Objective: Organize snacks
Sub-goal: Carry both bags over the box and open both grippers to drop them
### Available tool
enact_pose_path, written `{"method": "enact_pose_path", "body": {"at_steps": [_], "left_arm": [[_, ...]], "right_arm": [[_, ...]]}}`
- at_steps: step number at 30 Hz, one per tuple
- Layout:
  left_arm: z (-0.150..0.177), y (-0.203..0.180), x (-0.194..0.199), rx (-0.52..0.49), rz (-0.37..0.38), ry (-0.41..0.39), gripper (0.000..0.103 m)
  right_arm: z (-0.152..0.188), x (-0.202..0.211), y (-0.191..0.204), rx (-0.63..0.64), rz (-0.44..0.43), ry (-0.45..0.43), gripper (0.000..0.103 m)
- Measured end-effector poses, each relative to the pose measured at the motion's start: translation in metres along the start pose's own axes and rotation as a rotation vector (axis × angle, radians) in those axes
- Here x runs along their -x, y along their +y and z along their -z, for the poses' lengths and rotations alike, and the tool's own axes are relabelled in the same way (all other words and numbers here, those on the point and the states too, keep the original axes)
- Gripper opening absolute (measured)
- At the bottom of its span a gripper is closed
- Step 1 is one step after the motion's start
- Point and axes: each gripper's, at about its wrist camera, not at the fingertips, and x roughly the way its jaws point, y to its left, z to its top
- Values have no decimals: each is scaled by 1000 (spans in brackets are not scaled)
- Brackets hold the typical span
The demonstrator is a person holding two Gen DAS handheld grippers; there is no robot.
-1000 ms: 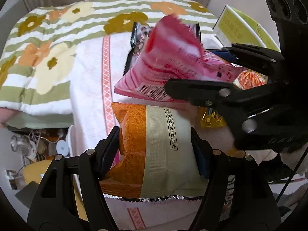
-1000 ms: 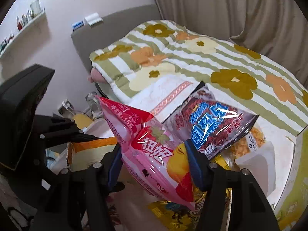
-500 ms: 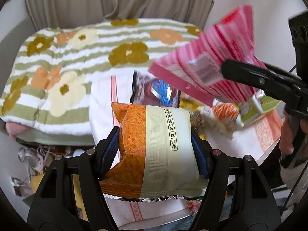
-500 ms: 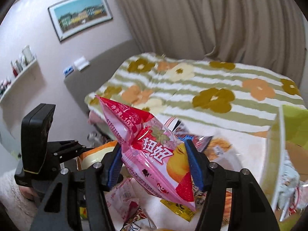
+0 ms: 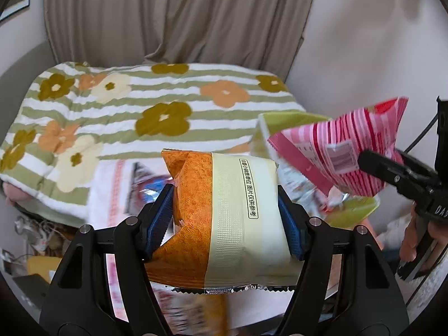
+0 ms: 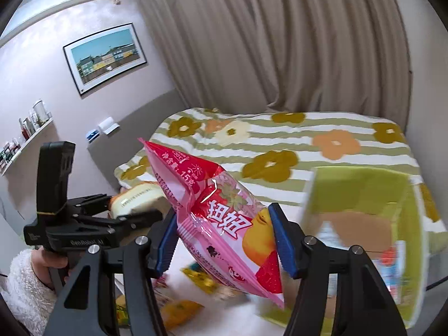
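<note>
- Above the flowered quilt [image 5: 168, 106], the left gripper [image 5: 225, 210] pinches an orange-and-cream snack bag [image 5: 224, 212], held aloft.
- Further right, the right gripper [image 6: 224, 240] clamps a pink snack bag [image 6: 224, 218], raised beside a green box [image 6: 364, 193].

Left claw [image 5: 225, 218] holds a snack bag [image 5: 224, 215] above the bed's near edge. To its right, the right claw [image 6: 224, 240] holds a second bag [image 6: 221, 221] in front of an open box [image 6: 361, 193]. More packets [image 6: 182, 312] lie on the bed [image 5: 156, 109] below; curtain [image 5: 173, 14] behind.
</note>
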Motion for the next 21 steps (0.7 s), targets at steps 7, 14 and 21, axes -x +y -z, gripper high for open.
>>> {"method": "enact_pose_path", "body": {"at_steps": [7, 14, 21], "left_arm": [[-29, -81, -34, -39, 40, -4, 66], [-55, -138, -104, -104, 89, 76, 66], [-66, -164, -179, -163, 101, 177, 66]], "right_arm": [[-2, 29, -69, -70, 66, -10, 57], [-6, 34, -118, -137, 154, -22, 57], [-7, 24, -162, -227, 205, -10, 57]]}}
